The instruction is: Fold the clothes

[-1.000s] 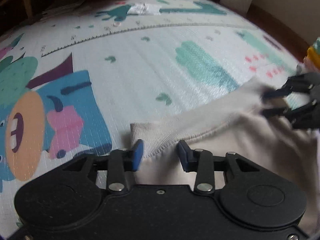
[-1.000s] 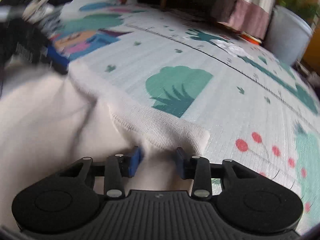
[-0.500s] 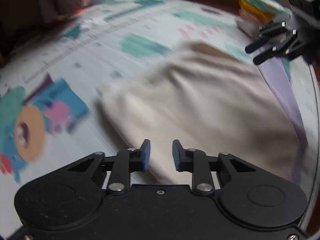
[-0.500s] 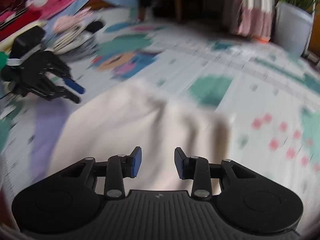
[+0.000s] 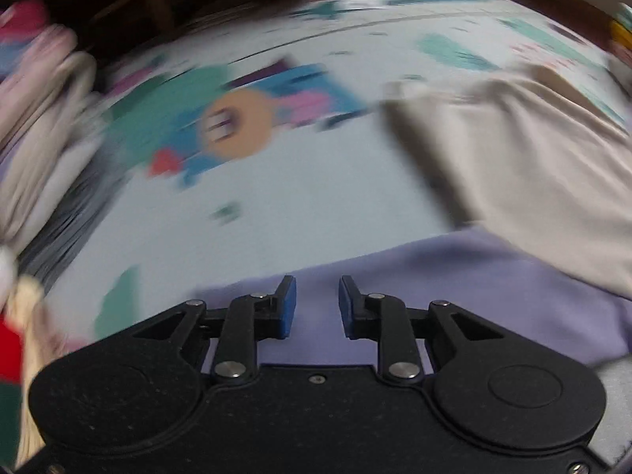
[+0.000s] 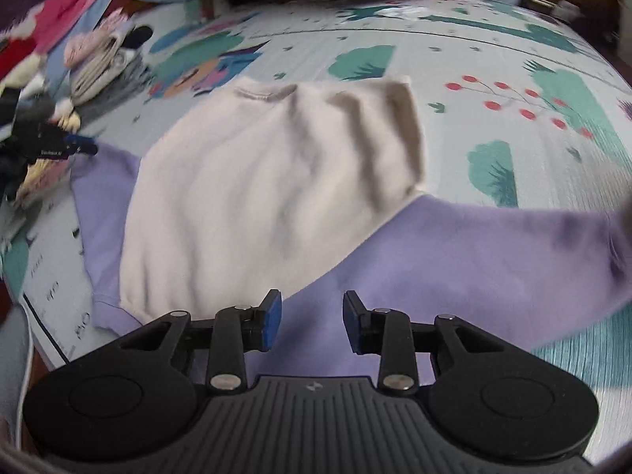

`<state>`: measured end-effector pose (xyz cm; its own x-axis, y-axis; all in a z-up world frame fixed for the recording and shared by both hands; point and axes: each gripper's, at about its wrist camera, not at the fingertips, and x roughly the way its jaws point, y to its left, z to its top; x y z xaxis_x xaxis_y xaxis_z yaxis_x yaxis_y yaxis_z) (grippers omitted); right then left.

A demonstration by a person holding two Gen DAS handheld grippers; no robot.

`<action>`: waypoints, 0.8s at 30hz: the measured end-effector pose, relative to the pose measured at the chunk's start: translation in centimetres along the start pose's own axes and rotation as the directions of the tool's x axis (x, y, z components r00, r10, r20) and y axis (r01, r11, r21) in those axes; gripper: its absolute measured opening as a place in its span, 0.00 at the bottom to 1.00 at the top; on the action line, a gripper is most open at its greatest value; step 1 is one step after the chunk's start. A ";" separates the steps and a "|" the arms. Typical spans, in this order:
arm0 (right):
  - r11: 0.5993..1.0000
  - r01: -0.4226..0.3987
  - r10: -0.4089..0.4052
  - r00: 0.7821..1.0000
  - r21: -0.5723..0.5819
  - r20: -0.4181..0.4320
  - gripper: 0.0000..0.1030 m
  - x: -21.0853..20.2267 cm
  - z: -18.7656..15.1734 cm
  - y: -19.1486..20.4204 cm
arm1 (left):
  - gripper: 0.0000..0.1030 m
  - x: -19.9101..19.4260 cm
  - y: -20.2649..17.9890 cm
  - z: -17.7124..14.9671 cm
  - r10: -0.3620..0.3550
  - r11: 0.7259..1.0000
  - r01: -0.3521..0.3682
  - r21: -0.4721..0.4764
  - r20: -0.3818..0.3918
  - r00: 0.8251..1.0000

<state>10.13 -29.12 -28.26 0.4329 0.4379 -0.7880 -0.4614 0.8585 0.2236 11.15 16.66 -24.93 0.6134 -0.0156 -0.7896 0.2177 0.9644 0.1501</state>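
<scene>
The left gripper (image 5: 316, 306) is a matte black plastic body with two round housings, silver screws on angular linkage arms, and blue pads on its jaws. The right gripper (image 6: 311, 319) looks alike, with a ribbed grey centre panel bearing a small logo.

Cartoon-printed play mat (image 6: 454, 59), lilac garment (image 6: 454, 245) spread on it, clothes pile (image 6: 91, 59) at its edge

The open, empty right tongs (image 6: 311, 318) hover over a cream garment (image 6: 272, 181) lying on a lavender garment (image 6: 454, 260).

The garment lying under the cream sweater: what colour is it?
Plain lavender purple garment; the right wrist view shows it best, spread beneath the cream sweater.
</scene>
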 end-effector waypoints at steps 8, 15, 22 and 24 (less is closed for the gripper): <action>1.000 0.005 -0.005 1.000 -0.013 -0.017 0.34 0.5 -1.8 0.3 | 0.34 1.7 2.0 1.9 -0.059 0.994 0.054 -0.097 -0.045 0.997; 0.999 -0.004 0.005 1.000 -0.039 0.015 0.34 1.2 -1.4 0.5 | 0.37 5.2 2.4 2.1 -0.042 0.991 0.022 -0.128 -0.154 0.987; 0.998 0.008 -0.013 0.997 0.059 0.076 0.34 -0.5 -1.4 -1.3 | 0.37 2.6 0.9 4.1 -0.021 0.999 0.018 -0.027 -0.121 0.992; 0.987 0.020 -0.034 0.996 0.159 0.086 0.35 -1.2 -1.8 -2.7 | 0.38 2.2 0.0 5.0 -0.035 0.999 0.039 0.024 -0.130 0.991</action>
<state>9.43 -32.46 -28.96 0.5139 0.4294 -0.7427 -0.3236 0.8988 0.2958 16.35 15.29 -23.70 0.5011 -0.0152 -0.8653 0.2598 0.9564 0.1337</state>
